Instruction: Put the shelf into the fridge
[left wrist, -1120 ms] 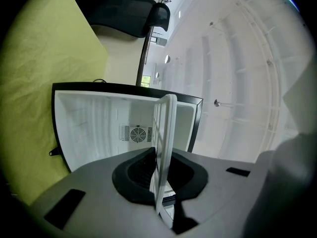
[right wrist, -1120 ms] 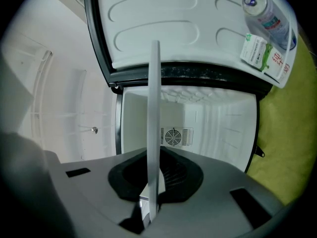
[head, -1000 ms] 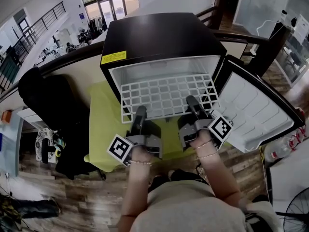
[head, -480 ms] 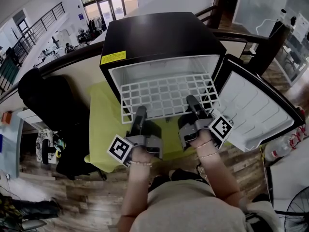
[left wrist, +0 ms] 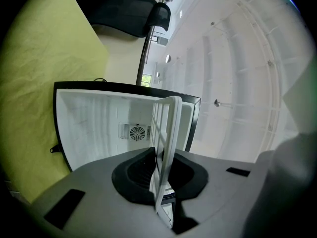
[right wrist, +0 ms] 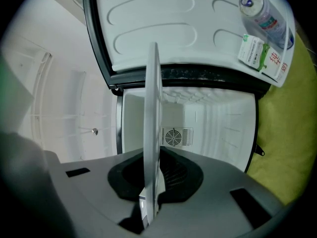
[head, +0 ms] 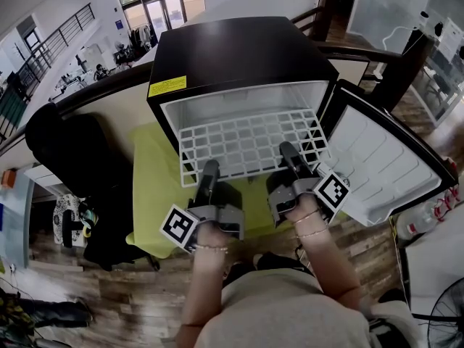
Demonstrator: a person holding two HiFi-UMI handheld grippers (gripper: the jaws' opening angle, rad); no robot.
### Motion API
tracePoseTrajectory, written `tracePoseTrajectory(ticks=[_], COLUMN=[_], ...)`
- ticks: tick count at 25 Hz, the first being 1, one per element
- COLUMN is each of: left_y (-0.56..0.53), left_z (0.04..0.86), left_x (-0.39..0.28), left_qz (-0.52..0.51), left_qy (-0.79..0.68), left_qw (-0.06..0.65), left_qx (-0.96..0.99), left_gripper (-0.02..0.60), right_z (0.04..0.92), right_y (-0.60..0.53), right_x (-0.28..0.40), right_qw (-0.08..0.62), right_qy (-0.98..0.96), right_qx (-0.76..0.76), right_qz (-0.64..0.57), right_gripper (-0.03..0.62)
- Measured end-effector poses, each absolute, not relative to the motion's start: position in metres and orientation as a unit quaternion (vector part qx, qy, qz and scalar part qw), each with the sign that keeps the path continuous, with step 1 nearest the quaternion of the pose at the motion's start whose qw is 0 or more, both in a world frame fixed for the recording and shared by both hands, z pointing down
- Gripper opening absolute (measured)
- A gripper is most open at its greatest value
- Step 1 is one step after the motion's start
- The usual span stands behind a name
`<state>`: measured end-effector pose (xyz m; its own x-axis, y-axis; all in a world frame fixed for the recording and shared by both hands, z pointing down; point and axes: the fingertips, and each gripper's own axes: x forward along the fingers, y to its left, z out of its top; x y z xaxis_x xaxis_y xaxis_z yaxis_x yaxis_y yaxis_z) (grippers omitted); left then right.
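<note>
Shelf (head: 250, 142) white coated wire; fridge (head: 239, 49) glossy black shell, matt white plastic liner

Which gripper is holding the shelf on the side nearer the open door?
The right gripper. It is shut on the shelf's front edge next to the open door, while the left gripper holds the far side.

No readable text; yellow label (head: 168, 85) on the fridge (head: 239, 49) top and carton (right wrist: 257, 53) print too blurred
</note>
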<state>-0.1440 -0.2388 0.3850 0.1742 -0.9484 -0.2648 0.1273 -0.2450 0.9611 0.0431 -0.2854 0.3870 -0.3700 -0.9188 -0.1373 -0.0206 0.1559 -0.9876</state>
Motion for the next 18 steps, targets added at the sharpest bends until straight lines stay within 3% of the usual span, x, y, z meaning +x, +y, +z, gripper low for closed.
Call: tracePoseTrajectory(ticks=[18], left_y=[-0.234], left_z=[0.374], left_x=[-0.147], left_qz=[-0.549], left_qy=[-0.35], left_qw=[0.504], left_qx=[0.567], left_gripper=[0.037], right_z=[0.368], right_y=[-0.281], right_x=[0.04], right_qw=[0.432], right_qy=[0.632], right_qx=[-0.352], right_qz=[-0.538], right_gripper=[0.048])
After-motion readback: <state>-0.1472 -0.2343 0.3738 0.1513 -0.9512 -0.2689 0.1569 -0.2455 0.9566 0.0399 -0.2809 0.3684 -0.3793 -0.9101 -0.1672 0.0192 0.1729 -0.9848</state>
